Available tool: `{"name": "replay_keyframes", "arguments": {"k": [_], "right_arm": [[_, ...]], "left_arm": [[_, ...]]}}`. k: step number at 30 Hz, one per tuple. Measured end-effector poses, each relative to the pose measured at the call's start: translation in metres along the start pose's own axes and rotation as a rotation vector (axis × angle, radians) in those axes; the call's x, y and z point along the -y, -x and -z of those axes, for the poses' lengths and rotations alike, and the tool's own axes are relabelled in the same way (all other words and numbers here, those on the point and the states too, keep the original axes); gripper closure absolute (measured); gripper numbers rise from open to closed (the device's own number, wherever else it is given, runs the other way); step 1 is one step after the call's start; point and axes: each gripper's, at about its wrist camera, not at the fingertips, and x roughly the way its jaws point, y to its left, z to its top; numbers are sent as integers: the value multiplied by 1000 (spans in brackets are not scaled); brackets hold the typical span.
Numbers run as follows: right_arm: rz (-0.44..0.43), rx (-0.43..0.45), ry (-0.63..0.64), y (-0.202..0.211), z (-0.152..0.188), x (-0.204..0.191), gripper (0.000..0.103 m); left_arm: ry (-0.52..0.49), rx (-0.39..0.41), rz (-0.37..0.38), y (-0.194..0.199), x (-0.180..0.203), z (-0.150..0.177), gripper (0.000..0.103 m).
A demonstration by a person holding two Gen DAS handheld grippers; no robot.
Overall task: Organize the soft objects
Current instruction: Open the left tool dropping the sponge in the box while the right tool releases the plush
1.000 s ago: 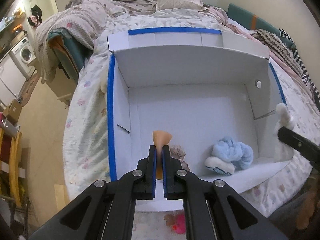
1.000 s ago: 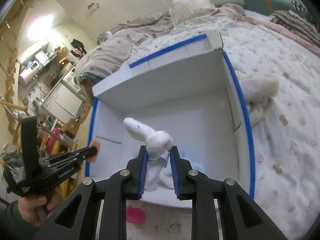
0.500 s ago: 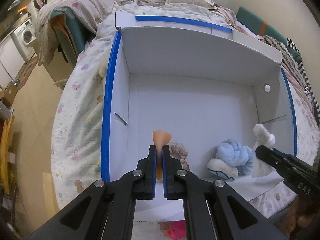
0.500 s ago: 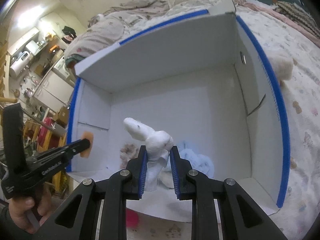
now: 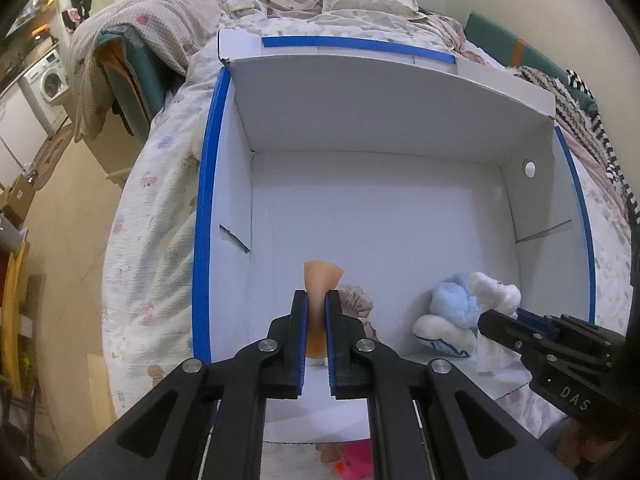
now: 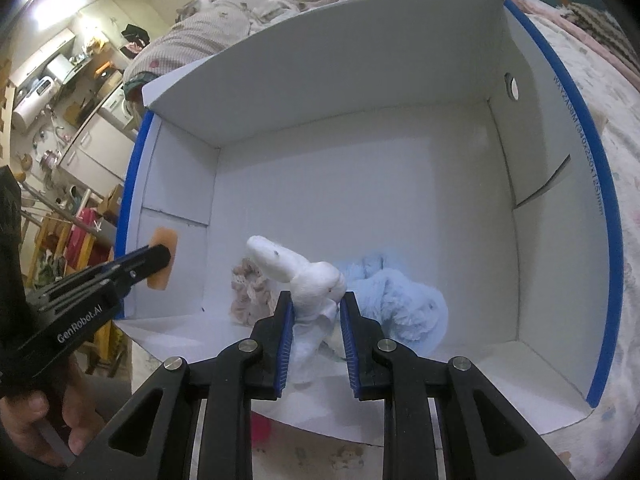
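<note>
The white box (image 5: pixel 400 128) lies open on the bed (image 5: pixel 160 200), so both hands can reach in from above. The left gripper (image 5: pixel 316 320) has its fingers pressed together on a thin orange sponge (image 5: pixel 322 280), held over the left part of the box floor, probably to drop it beside the beige scrunchie (image 6: pixel 248 292). The right gripper (image 6: pixel 316 332) pinches a white plush toy (image 6: pixel 308 276) just above the blue plush (image 6: pixel 400 304) that already rests by the near wall. Soft things gather there, I think, because this side is nearest.
</note>
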Motion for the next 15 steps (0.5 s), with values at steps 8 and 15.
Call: {"name": "replay_keyframes", "arguments": {"k": [8,15], "right_arm": [[11,11,-21,1,-3,1,78],[5,22,-41,3,-3,3,70]], "left_arm": [[-5,-4,-5,1,-1,3,84],[-12,14,-6,6,1,5,66]]}}
